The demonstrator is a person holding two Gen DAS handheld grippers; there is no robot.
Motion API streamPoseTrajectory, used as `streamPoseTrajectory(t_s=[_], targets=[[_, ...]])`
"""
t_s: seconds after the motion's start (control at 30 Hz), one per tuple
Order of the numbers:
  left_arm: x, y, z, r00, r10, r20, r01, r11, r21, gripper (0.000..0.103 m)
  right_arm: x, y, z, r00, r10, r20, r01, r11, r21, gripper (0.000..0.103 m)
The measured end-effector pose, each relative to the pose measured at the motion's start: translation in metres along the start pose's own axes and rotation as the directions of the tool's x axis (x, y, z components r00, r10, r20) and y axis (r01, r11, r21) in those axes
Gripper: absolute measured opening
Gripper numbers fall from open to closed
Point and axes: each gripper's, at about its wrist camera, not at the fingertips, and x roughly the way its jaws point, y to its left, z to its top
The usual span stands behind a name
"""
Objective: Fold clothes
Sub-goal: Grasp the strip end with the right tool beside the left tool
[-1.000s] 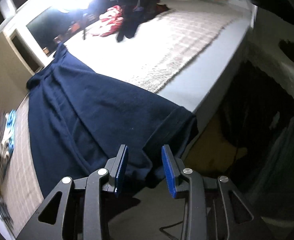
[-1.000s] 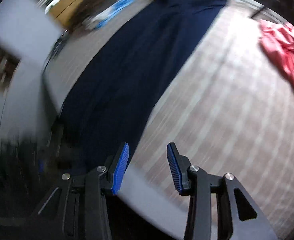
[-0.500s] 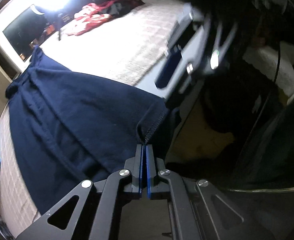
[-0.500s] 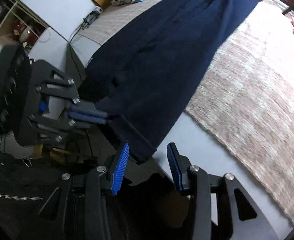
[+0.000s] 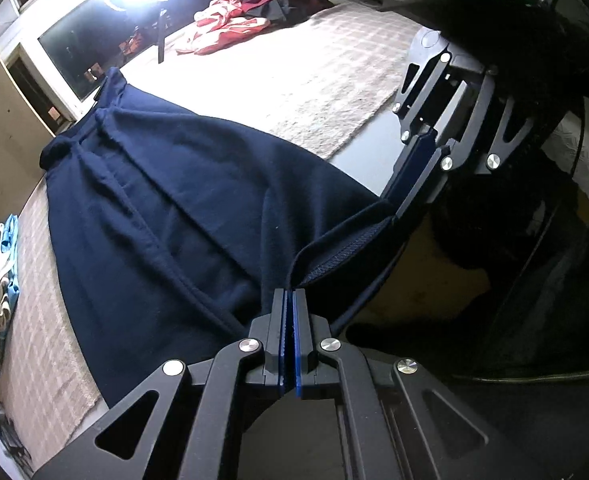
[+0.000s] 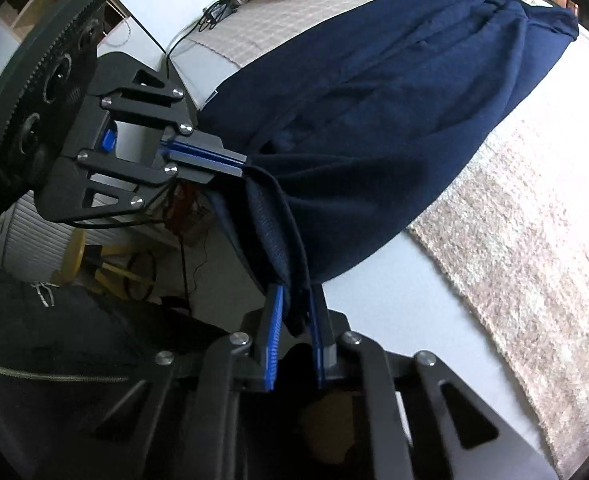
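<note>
A long navy garment (image 5: 182,208) lies stretched along the bed (image 5: 334,76), its near hem hanging off the bed's near edge. Red clothes (image 5: 230,28) sit at the bed's far side, well apart from it. The left gripper (image 5: 293,300) has its fingers pressed together on one hem corner. The right gripper (image 6: 296,312) is closing on the other corner, cloth bunched between its fingers, the left pad not clearly touching yet. I'd worry that thick bunch slips if the lift starts early, dropping one corner. The garment's length could also drag and skew the fold.
</note>
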Motion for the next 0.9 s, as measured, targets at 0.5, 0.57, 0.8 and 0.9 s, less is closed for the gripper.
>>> streamPoseTrajectory(t_s=[0.5, 0.57, 0.8, 0.9], targets=[[-0.018, -0.004, -0.006, 0.995, -0.099, 0.031, 0.1, 0.994, -0.039, 0.003, -0.037, 0.004, -0.018, 0.998, -0.059, -0.026, 0.061, 0.996, 0.064, 0.011], [-0.016, -0.004, -0.006, 0.995, -0.097, 0.027, 0.097, 0.995, -0.029, 0.002, -0.038, -0.001, -0.009, 0.995, -0.098, 0.008, 0.098, 0.994, 0.045, 0.017], [-0.018, -0.002, -0.008, 0.995, -0.096, 0.016, 0.096, 0.995, -0.007, 0.003, -0.012, -0.004, 0.007, 0.994, -0.105, -0.023, 0.104, 0.993, -0.055, 0.017], [-0.02, -0.007, -0.007, 0.992, -0.123, 0.032, 0.123, 0.992, 0.007, 0.008, -0.008, -0.008, 0.012, 0.995, -0.097, -0.031, 0.095, 0.993, -0.063, 0.017]])
